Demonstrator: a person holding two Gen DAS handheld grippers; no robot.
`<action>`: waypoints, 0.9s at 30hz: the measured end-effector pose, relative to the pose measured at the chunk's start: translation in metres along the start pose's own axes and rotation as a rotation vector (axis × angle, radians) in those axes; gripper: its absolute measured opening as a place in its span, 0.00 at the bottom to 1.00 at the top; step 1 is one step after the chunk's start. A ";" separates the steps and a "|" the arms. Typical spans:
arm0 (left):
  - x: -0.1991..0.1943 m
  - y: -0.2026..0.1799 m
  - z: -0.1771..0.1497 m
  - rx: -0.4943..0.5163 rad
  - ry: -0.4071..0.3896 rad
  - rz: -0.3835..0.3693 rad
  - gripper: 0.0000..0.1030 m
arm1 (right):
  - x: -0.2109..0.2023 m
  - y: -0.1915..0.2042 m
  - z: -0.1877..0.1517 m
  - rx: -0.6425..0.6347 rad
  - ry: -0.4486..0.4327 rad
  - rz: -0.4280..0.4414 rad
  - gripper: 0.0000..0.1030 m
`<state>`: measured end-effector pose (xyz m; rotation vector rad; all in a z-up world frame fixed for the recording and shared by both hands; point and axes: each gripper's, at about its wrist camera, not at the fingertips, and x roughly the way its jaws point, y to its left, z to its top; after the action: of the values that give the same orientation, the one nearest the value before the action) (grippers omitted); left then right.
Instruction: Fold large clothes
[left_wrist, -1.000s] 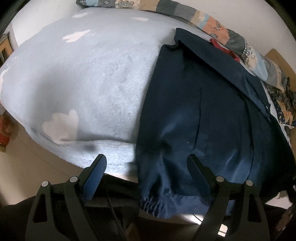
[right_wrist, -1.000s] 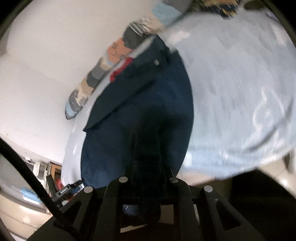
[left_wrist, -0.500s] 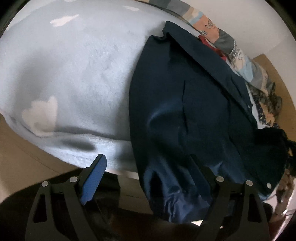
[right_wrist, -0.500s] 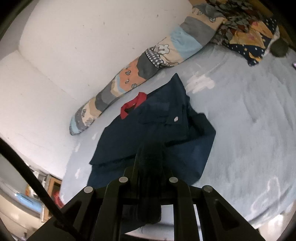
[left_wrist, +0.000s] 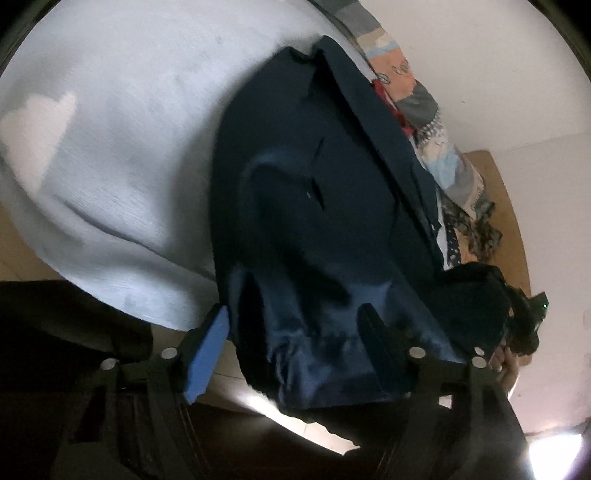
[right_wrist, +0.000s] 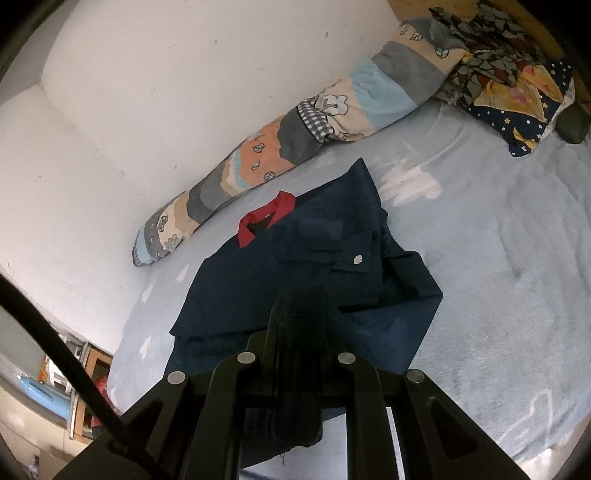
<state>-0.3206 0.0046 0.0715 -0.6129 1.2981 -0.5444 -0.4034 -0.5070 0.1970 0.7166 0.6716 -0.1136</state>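
A navy jacket (right_wrist: 325, 258) with a red collar (right_wrist: 266, 218) lies on the light blue bed cover (right_wrist: 498, 258). In the left wrist view the jacket (left_wrist: 314, 192) hangs over the bed's near edge. My left gripper (left_wrist: 295, 332) is open, and the jacket's shiny hem sits between its fingers. My right gripper (right_wrist: 299, 314) is shut on a dark bunched fold of the jacket and holds it lifted above the garment. The right gripper also shows at the right of the left wrist view (left_wrist: 517, 317), with jacket cloth draped over it.
A long patchwork bolster (right_wrist: 295, 133) lies along the white wall behind the jacket. A patterned blanket heap (right_wrist: 517, 74) sits at the bed's far right. Furniture and clutter (right_wrist: 55, 380) stand on the floor to the left.
My right gripper has lifted its fold of the jacket higher and pulled back. My left gripper has moved right, so the jacket's hem now lies between its open fingers.
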 end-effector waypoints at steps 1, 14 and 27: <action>0.002 -0.001 -0.003 0.004 -0.005 -0.003 0.68 | -0.001 -0.001 0.000 0.001 -0.001 0.000 0.13; 0.028 -0.008 -0.011 0.046 -0.049 0.042 0.05 | -0.014 -0.002 -0.009 0.023 -0.014 0.027 0.13; 0.035 -0.002 -0.003 -0.006 -0.044 0.034 0.70 | -0.018 -0.002 -0.012 0.021 -0.012 0.038 0.13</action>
<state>-0.3166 -0.0207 0.0475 -0.6037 1.2667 -0.4972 -0.4247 -0.5030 0.2003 0.7481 0.6455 -0.0899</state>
